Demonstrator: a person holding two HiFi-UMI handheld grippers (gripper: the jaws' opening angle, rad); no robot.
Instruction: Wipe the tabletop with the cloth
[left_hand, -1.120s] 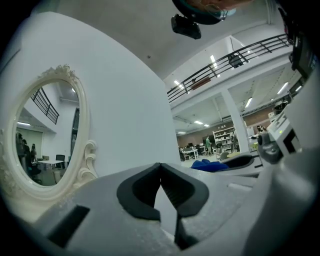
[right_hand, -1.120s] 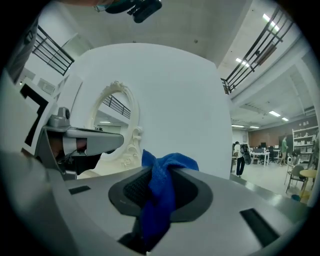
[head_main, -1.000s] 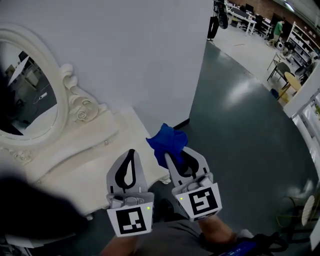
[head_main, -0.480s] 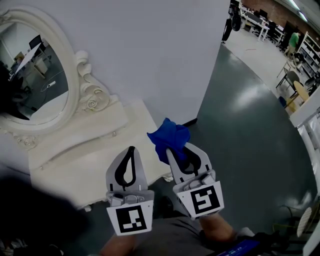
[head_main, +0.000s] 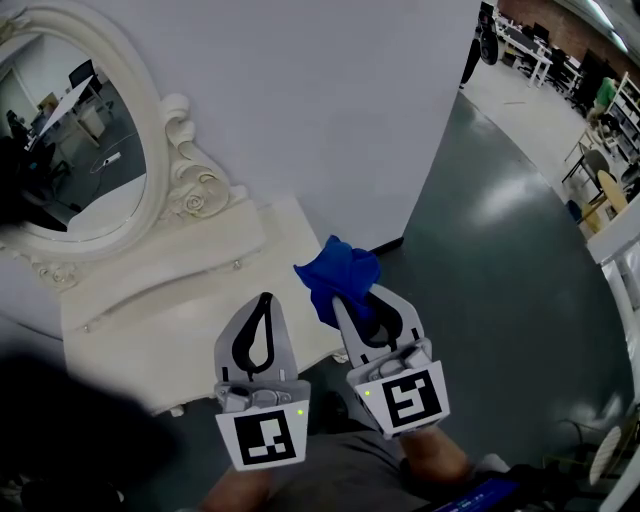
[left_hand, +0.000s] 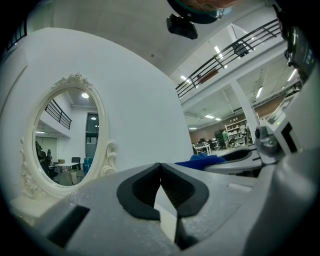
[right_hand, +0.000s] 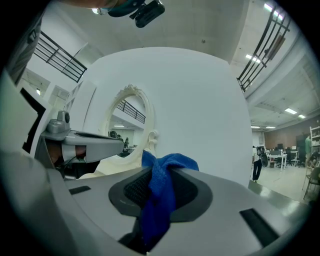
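A blue cloth (head_main: 338, 276) bunches out of my right gripper (head_main: 350, 300), whose jaws are shut on it; the right gripper view shows the cloth (right_hand: 161, 187) pinched between the dark pads. This gripper hovers over the right front corner of the white dressing-table top (head_main: 190, 315). To its left my left gripper (head_main: 262, 301) hangs above the table's front edge, jaws shut with nothing between them (left_hand: 160, 165). Both grippers point level toward the white wall (head_main: 330, 110).
An ornate white oval mirror (head_main: 70, 130) stands at the back left of the table against the wall. Dark grey floor (head_main: 500, 290) stretches to the right, with desks, shelving and people in the far background. My legs are below the grippers.
The view has shifted so the mirror and table sit further right and lower in the picture. Both grippers keep their pose side by side, the cloth still held.
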